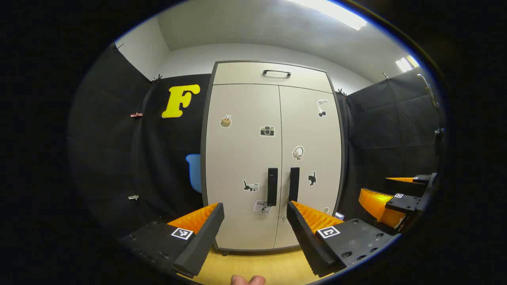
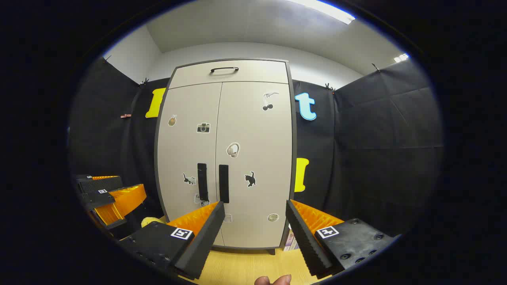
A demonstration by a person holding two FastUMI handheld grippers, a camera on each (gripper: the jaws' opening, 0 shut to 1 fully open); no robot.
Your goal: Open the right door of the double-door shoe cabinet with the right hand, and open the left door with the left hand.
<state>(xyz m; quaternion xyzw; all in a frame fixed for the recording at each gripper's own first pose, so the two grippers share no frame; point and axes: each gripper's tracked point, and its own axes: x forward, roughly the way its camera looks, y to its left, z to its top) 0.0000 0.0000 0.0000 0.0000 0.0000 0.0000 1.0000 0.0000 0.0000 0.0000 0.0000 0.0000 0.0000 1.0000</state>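
Both tongs (image 1: 255, 221) (image 2: 255, 221) gape empty before upright, closed shoe cabinet (image 1: 273, 158).

- A pale wooden floor (image 1: 273, 265) runs ahead of me, light yellow with a faint grain.
- Black cloth walls (image 2: 376, 150) hang on both sides and behind, pinned along the top edge with small clips (image 1: 136, 115).
- Above the cloth I see a plain white room wall (image 2: 253, 49) and a grey ceiling.
- A long ceiling light (image 1: 334, 12) glows bright overhead, with a second one (image 1: 406, 63) farther to the side.
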